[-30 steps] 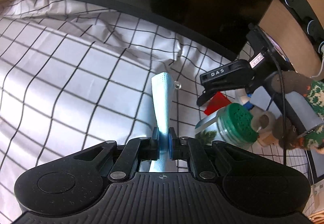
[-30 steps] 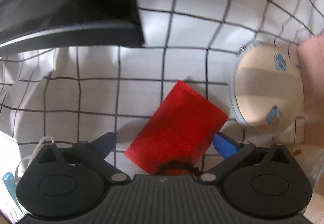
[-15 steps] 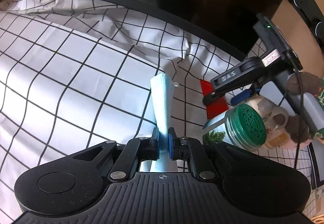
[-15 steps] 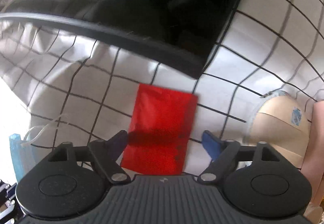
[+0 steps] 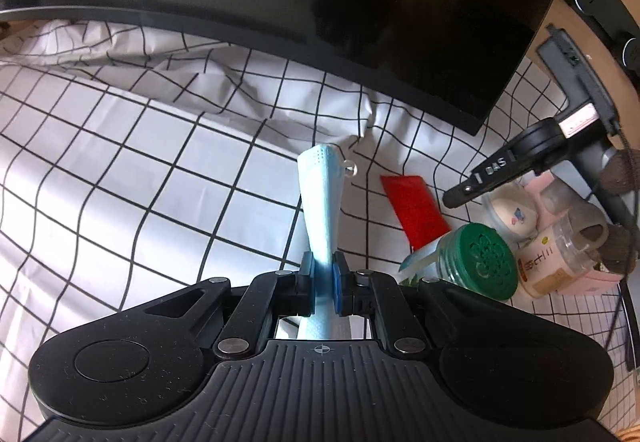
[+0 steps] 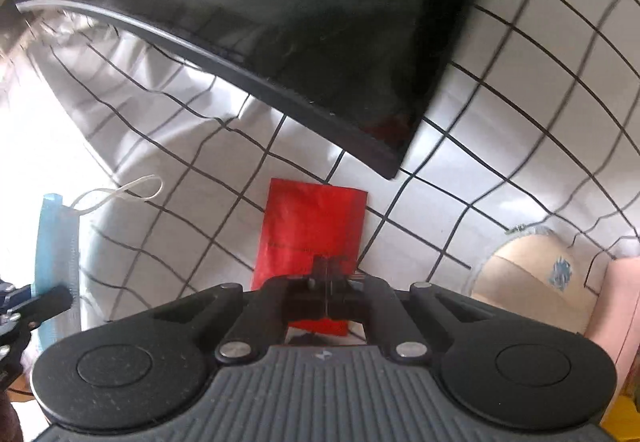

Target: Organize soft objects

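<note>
Blue folded face mask [image 5: 322, 202] is clenched upright in the left gripper [image 5: 323, 274] above the checked counter cloth [image 5: 160, 170], while the right gripper [image 6: 328, 274], jaws just closed empty, hangs over a red packet [image 6: 312, 218].

One folded blue face mask [image 5: 322, 202], one flat red packet [image 6: 314, 230], one green-lidded jar [image 5: 478, 262], one dark monitor [image 5: 360, 2].

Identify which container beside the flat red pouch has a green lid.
The clear glass jar with the embossed lid; the white tub and beige-labelled jar lack green.
</note>
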`<action>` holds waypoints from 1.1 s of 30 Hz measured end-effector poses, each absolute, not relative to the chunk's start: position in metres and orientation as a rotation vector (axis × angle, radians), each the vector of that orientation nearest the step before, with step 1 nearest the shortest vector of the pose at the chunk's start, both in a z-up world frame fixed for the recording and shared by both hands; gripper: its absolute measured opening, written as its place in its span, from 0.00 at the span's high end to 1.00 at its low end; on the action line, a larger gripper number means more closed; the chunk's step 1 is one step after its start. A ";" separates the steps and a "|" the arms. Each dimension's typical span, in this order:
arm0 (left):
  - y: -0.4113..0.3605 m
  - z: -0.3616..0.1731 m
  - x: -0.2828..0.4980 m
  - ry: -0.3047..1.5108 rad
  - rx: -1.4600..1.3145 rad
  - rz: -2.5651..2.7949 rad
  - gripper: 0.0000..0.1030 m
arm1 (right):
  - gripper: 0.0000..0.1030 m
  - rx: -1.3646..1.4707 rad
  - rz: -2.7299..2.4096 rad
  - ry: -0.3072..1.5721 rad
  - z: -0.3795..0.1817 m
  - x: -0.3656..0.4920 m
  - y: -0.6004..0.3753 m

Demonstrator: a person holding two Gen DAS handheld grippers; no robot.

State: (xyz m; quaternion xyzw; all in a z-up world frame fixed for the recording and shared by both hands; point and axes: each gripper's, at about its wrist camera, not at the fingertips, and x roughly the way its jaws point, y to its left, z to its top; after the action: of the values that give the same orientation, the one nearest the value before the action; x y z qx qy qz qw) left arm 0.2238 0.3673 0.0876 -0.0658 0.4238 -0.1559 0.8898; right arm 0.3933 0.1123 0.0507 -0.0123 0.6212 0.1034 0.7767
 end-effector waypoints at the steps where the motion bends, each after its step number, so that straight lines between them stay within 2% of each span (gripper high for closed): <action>1: 0.366 0.089 0.222 0.878 -0.138 -0.324 0.90 | 0.96 -0.021 0.227 1.340 0.055 0.393 0.111; 4: 0.365 0.087 0.219 0.886 -0.150 -0.323 0.90 | 0.76 0.011 0.222 1.346 0.049 0.393 0.105; 5: 0.365 0.086 0.220 0.892 -0.156 -0.322 0.90 | 0.67 0.030 0.218 1.353 0.043 0.395 0.107; 6: 0.365 0.085 0.220 0.896 -0.162 -0.320 0.90 | 0.63 0.044 0.211 1.359 0.037 0.395 0.113; 8: 0.365 0.083 0.220 0.903 -0.169 -0.312 0.90 | 0.63 0.061 0.209 1.382 0.021 0.402 0.121; 10: 0.366 0.082 0.221 0.906 -0.174 -0.305 0.90 | 0.47 0.017 0.181 1.389 0.016 0.408 0.133; 11: 0.367 0.081 0.221 0.909 -0.175 -0.299 0.90 | 0.30 -0.006 0.167 1.403 0.013 0.410 0.138; 13: 0.368 0.078 0.223 0.917 -0.179 -0.287 0.90 | 0.24 -0.047 0.146 1.425 0.008 0.414 0.148; 16: 0.369 0.071 0.225 0.932 -0.195 -0.280 0.90 | 0.09 -0.095 0.096 1.444 0.000 0.417 0.155; 17: 0.369 0.068 0.226 0.939 -0.199 -0.284 0.90 | 0.01 -0.063 0.081 1.448 -0.003 0.417 0.152; 33: 0.369 0.057 0.233 0.980 -0.208 -0.301 0.89 | 0.00 -0.079 0.094 1.483 -0.006 0.426 0.158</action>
State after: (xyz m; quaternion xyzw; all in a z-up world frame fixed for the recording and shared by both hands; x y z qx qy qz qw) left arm 0.2333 0.3686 0.0573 -0.0992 0.4680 -0.1436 0.8663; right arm 0.4259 0.1576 -0.0058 -0.0361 0.6749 0.0426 0.7358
